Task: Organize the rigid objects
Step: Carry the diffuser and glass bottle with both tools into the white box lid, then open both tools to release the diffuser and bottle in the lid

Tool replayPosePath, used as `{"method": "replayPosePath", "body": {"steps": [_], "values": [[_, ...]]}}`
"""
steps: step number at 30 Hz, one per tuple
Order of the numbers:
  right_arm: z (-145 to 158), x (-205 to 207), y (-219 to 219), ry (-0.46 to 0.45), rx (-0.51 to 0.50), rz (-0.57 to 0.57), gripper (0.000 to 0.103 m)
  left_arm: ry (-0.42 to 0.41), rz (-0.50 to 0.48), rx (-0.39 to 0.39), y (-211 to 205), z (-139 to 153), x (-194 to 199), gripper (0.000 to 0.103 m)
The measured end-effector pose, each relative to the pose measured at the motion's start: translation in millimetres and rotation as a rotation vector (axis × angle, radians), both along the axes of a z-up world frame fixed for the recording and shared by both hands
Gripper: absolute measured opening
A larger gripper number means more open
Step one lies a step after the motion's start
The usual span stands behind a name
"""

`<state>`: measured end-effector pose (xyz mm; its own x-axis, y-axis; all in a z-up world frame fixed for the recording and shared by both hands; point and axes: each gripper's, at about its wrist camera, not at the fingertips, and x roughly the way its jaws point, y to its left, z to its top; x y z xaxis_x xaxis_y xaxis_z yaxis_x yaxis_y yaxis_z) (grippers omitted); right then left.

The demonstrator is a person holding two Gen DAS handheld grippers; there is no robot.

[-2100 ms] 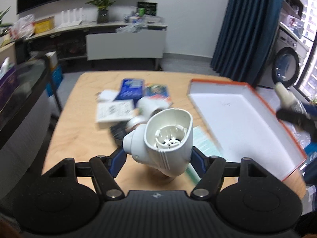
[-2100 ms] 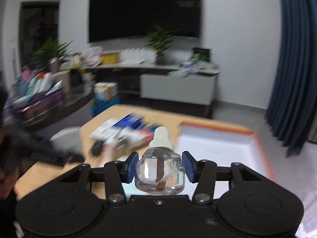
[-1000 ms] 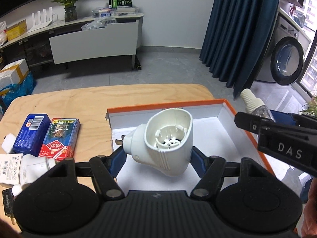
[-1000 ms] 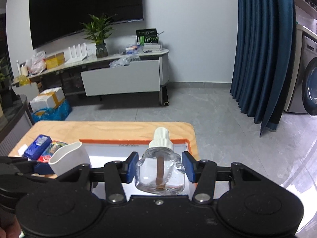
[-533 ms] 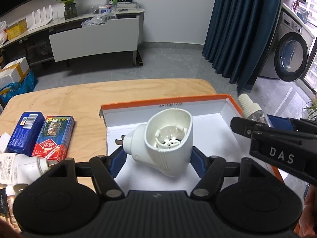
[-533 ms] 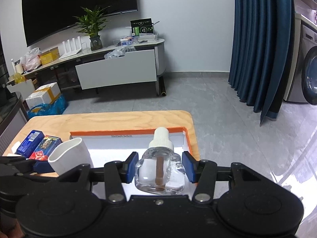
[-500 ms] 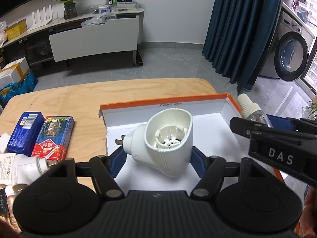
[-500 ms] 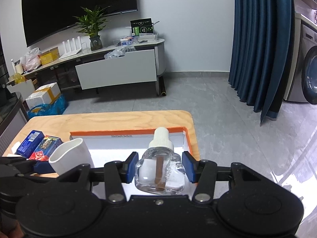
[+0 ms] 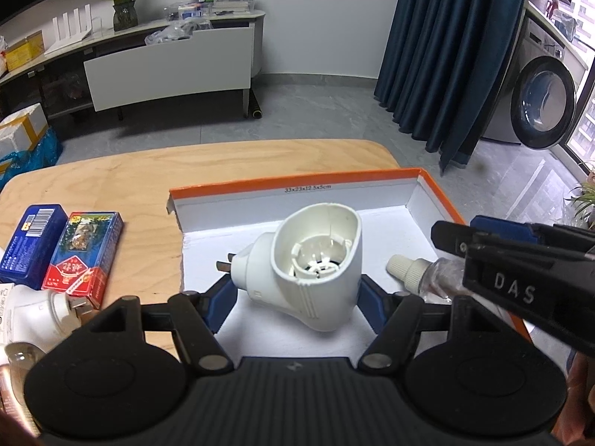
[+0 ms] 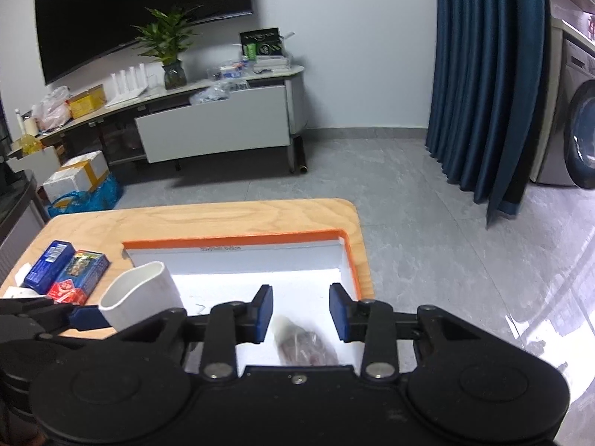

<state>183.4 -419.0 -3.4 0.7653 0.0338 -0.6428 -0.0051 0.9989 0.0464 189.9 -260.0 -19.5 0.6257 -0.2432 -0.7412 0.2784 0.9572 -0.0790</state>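
Observation:
My left gripper (image 9: 295, 291) is shut on a white plug-in vaporizer (image 9: 312, 264), held over the orange-rimmed white box (image 9: 297, 187). It also shows at the left of the right wrist view (image 10: 139, 295). My right gripper (image 10: 301, 312) is open and empty over the box's right side (image 10: 351, 260). A clear refill bottle with a white cap (image 9: 420, 273) lies on its side on the box floor under the right gripper; it looks blurred in the right wrist view (image 10: 303, 345).
A blue box (image 9: 28, 243) and a red box (image 9: 83, 254) lie on the wooden table (image 9: 148, 171) left of the white box. Another white plug device (image 9: 37, 312) and a bulb (image 9: 18, 353) sit at the left edge.
My right gripper has opened and let go of the clear bottle, which now lies in the box. The left gripper still holds the vaporizer over the box.

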Motion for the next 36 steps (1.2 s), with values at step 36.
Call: {"method": "replayPosePath", "body": {"steps": [36], "values": [[20,-92,40,-0.076,0.048,-0.007,0.081,-0.045,0.059,-0.013,85,35,-67,0.098]]}}
